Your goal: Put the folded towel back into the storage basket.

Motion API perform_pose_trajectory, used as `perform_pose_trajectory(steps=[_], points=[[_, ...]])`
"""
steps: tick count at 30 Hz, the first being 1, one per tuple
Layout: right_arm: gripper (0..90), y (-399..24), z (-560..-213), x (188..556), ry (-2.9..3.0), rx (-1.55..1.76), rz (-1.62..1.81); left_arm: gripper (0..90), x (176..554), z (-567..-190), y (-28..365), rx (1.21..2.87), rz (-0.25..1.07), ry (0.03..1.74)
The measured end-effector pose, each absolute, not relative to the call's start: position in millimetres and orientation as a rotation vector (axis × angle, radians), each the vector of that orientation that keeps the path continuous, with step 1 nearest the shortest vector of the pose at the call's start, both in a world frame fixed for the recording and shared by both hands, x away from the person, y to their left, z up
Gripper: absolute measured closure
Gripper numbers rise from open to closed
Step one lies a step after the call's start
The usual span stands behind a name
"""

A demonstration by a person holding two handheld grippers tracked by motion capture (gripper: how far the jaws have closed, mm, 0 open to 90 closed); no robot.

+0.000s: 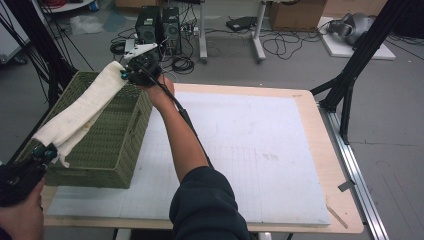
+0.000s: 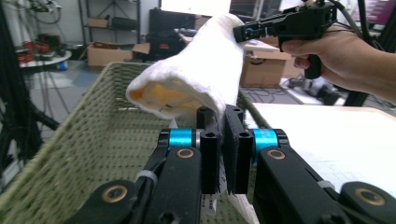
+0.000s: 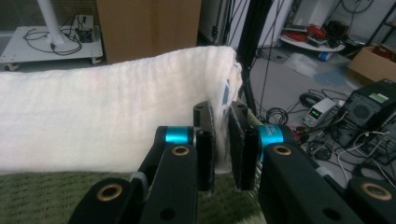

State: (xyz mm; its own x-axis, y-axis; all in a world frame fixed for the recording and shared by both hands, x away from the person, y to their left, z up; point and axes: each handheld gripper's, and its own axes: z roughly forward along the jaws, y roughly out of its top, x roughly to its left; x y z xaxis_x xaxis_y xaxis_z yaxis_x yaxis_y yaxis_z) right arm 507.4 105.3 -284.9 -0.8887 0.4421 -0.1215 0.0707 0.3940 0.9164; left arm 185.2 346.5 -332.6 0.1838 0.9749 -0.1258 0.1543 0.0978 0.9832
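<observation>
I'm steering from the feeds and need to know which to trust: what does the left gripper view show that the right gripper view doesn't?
Left gripper view alone: the right tool pinching the towel's far end, the hand holding it, the white table top, and the yellowish inside of the towel's fold. Right gripper view alone: the towel's broad side stretched flat, and computer cases on the floor. Both: the white towel clamped between that view's own jaws, above the green basket.

Black grippers (image 2: 223, 140), blue collars, brass screws, trailing cable, dark sleeve (image 1: 210, 205)
</observation>
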Motion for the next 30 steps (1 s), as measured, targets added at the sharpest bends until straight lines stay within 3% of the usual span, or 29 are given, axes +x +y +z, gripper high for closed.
perform_pose_trajectory(steps=[2,3,4,6,14,22,24,30], points=[[81.4,113.1,-287.4,507.7,2.309,0.443,1.487,84.4,189.6,-335.6,348.2,1.339,0.898,1.265],[77.4,116.5,-289.6,507.2,2.317,0.454,1.471,78.4,193.2,-338.5,348.5,1.340,0.900,1.314],[64.3,120.5,-293.5,506.9,2.335,0.472,1.450,59.2,194.4,-339.5,348.6,1.333,0.898,1.333],[53.4,123.7,-297.6,506.2,2.355,0.495,1.436,49.6,195.5,-342.2,349.7,1.300,0.888,1.348],[48.7,97.9,-292.9,504.9,2.332,0.534,1.471,40.4,194.1,-336.0,343.7,1.298,0.933,1.296],[44.6,54.6,-279.7,498.2,2.365,0.546,1.460,30.7,204.5,-334.5,328.2,1.298,0.791,1.253],[39.9,42.1,-274.6,495.3,2.380,0.548,1.458,22.3,207.7,-333.4,321.0,1.301,0.762,1.247],[21.4,10.5,-263.4,484.7,2.382,0.605,1.453,20.4,213.5,-332.8,304.4,1.322,0.680,1.182]])
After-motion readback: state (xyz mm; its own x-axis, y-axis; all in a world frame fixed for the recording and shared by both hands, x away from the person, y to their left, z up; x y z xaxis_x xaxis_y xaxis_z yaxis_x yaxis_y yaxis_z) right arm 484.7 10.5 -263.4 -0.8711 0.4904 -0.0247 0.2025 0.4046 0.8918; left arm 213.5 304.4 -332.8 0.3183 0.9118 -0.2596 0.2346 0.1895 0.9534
